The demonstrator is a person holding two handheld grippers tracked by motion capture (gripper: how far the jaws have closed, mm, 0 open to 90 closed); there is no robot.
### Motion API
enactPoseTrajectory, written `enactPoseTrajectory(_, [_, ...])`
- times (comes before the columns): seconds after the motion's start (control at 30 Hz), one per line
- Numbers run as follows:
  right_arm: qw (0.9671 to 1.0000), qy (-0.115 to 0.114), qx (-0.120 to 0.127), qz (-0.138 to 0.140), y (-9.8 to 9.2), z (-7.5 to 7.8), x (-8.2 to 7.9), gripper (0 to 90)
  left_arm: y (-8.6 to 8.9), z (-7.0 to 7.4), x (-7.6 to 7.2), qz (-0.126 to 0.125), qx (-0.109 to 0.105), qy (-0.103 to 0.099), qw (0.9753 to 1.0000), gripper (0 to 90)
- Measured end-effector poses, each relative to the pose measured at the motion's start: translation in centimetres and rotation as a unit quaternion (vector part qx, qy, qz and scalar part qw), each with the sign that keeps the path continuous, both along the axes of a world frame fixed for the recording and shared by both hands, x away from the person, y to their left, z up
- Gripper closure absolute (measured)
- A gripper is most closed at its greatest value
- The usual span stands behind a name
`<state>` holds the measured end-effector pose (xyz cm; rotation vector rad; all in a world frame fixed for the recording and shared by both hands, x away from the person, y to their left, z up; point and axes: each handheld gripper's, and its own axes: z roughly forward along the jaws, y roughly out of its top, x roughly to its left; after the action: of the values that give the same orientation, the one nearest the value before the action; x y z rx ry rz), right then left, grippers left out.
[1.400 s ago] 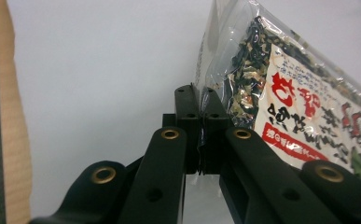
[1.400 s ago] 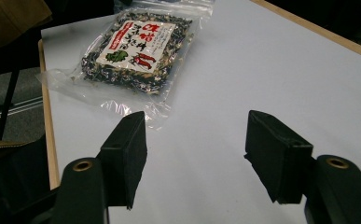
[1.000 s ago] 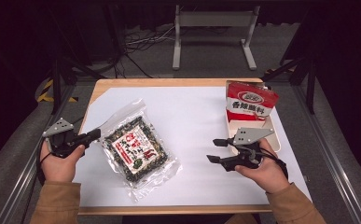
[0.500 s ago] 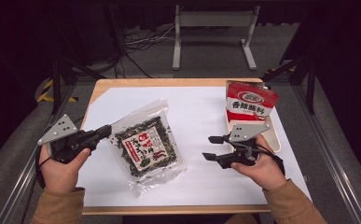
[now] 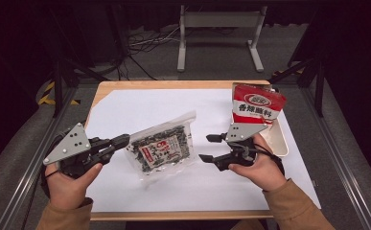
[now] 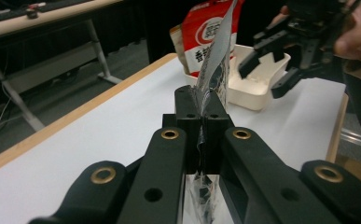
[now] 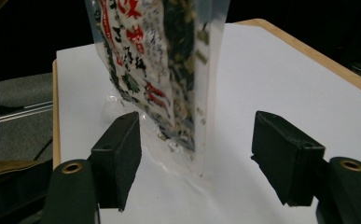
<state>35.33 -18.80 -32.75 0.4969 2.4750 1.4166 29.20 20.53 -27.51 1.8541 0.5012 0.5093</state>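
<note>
Red pouch (image 5: 258, 106) at 2 o'clock is printed "香辣脆料". Seaweed bag (image 5: 166, 148) is clamped at its edge by left gripper (image 5: 121, 142). Right gripper (image 5: 210, 147) is held wide apart at the bag's 3 o'clock.

The red pouch (image 5: 258, 104) at two o'clock on the tabletop (image 5: 125, 108) bears white characters, 香辣脆料. The clear seaweed bag (image 5: 163, 148) carries a red-and-white label whose print is too small to read.
</note>
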Motion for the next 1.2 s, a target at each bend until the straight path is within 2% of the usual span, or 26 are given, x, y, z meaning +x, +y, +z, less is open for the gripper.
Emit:
enactPoseTrajectory(0.17, [0.9999,-0.004,0.011,0.002,0.5,0.4,0.4,32.1,-0.4,0.3,-0.3,-0.011,0.007,-0.006,0.9999,88.7])
enactPoseTrajectory(0.2, [0.9999,-0.004,0.013,0.006,0.6,0.5,0.4,32.1,-0.5,0.3,-0.4,-0.014,0.003,-0.005,0.9999,88.6])
enactPoseTrajectory(0.27, [0.9995,-0.001,0.021,0.023,1.2,0.7,0.3,32.1,-0.7,0.4,-0.4,-0.017,0.002,-0.004,0.9998,88.6])
enactPoseTrajectory(0.47, [0.9986,-0.002,0.024,0.048,2.4,0.9,0.0,33.6,-1.2,0.5,-0.4,-0.034,-0.001,-0.007,0.9994,88.6])
enactPoseTrajectory(0.63, [0.9966,-0.004,0.01,0.082,3.6,1.1,0.0,41.5,-1.6,0.4,-0.3,-0.045,0.0,-0.011,0.9989,88.6])
enactPoseTrajectory(0.7, [0.9963,-0.005,0.01,0.086,3.9,1.2,0.0,47.5,-1.6,0.4,-0.2,-0.045,-0.001,-0.012,0.9989,88.6])
enactPoseTrajectory(0.73, [0.9963,-0.005,0.01,0.086,3.9,1.2,0.0,47.5,-1.6,0.4,-0.2,-0.045,-0.001,-0.012,0.9989,88.6])
enactPoseTrajectory(0.8, [0.9956,-0.003,0.006,0.093,3.9,1.3,0.0,58.6,-1.5,0.4,-0.1,-0.046,-0.003,-0.008,0.9989,88.6])
enactPoseTrajectory(0.83, [0.9943,0.015,0.01,0.105,3.9,1.2,0.0,64.3,-1.4,0.3,-0.1,-0.043,-0.008,-0.008,0.999,88.5])
enactPoseTrajectory(0.9, [0.9929,0.019,0.011,0.117,4.0,1.3,-0.2,70.5,-1.2,0.3,0.0,-0.046,-0.013,-0.007,0.9988,88.3])
enactPoseTrajectory(1.0, [0.9921,0.013,0.005,0.125,4.0,1.3,-0.4,73.8,-1.2,0.3,0.0,-0.043,-0.013,-0.009,0.999,88.0])
enactPoseTrajectory(1.07, [0.9912,0.023,0.006,0.13,4.0,1.3,-0.5,74.8,-1.1,0.2,0.1,-0.044,-0.016,-0.005,0.9989,87.7])
enactPoseTrajectory(1.2, [0.9908,0.021,0.009,0.133,3.8,1.3,-0.7,75.3,-1.1,0.1,0.3,-0.046,-0.027,0.002,0.9986,86.0])
